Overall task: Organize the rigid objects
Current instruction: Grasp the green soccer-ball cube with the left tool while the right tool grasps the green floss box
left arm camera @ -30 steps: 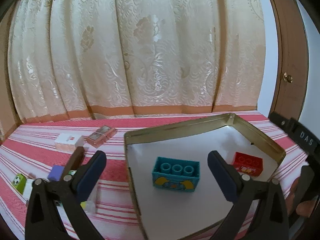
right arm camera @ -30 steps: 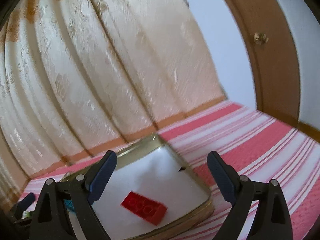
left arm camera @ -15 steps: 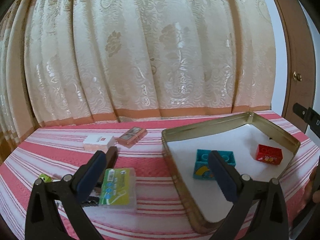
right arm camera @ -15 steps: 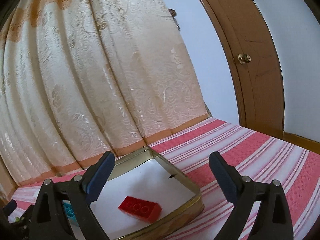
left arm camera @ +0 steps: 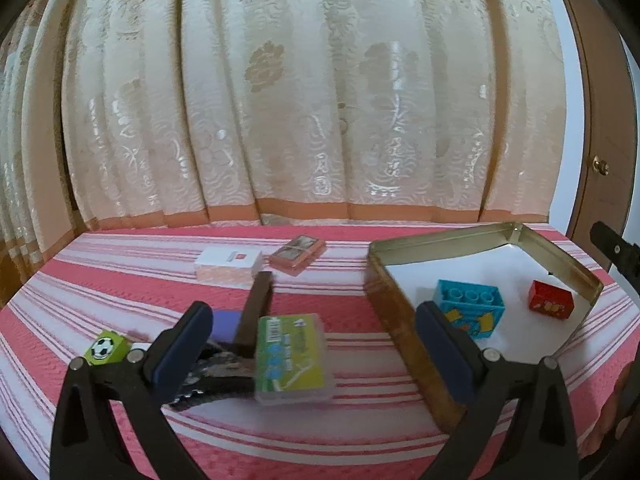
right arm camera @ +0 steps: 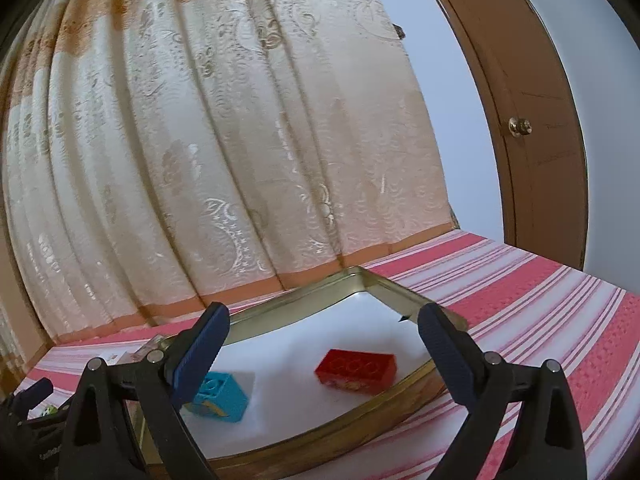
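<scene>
Lower centre of your left wrist view, your left gripper (left arm camera: 310, 346) is spread wide with nothing in it, hovering over the green card case (left arm camera: 293, 354) on the striped cloth (left arm camera: 120, 280). Right of frame, the gold tin (left arm camera: 390, 304) holds the teal brick (left arm camera: 470, 312) and red brick (left arm camera: 551, 305), well apart. Green football block (left arm camera: 106, 347) sits lower left; white box (left arm camera: 228, 266) and pink box (left arm camera: 296, 255) just beside each other mid-frame. Your right gripper (right arm camera: 322, 352) also gapes wide, empty, over the tin
</scene>
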The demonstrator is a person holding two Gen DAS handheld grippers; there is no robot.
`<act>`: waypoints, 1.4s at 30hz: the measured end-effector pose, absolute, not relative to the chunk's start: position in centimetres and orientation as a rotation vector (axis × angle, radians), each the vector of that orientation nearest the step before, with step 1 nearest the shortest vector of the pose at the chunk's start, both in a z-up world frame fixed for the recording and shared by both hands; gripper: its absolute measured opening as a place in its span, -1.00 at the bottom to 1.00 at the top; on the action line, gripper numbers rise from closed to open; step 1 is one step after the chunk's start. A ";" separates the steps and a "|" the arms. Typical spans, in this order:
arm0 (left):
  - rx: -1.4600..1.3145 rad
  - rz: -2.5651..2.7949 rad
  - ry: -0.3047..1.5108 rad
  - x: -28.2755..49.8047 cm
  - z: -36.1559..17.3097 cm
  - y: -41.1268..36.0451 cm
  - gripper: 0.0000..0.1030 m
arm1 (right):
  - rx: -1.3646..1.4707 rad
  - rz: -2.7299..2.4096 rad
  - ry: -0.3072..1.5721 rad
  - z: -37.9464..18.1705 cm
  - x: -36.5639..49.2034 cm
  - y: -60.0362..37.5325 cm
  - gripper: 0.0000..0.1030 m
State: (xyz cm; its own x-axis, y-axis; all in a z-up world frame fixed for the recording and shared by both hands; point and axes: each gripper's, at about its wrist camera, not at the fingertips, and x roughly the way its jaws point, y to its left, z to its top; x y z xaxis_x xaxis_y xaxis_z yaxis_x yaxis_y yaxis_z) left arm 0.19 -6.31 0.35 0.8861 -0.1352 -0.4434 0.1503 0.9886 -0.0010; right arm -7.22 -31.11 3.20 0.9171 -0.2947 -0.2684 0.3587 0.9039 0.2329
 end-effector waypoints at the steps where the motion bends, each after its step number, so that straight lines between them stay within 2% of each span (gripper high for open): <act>1: 0.031 -0.145 0.463 0.3 0.3 -6.0 0.99 | 0.284 -0.336 0.230 3.2 -7.3 -30.9 0.88; 24: -0.081 -0.019 0.556 3.5 -0.9 7.5 0.99 | 0.144 -0.122 0.359 2.6 -3.7 -18.3 0.88; 35: -0.128 -0.102 0.725 5.9 -2.9 12.7 0.99 | 0.068 -0.034 0.488 1.7 -0.9 -12.1 0.88; 42: -0.105 -0.061 0.806 6.7 -3.9 13.4 0.99 | 0.066 -0.010 0.554 1.0 0.4 -10.7 0.88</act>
State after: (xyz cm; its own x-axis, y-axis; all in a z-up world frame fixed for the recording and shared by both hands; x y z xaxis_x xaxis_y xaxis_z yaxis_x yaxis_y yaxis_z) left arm 6.66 13.40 -3.93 0.6912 -0.0942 -0.7165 0.0144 0.9931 -0.1166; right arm 0.39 -10.75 0.99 0.8507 0.0080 -0.5256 0.0278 0.9978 0.0603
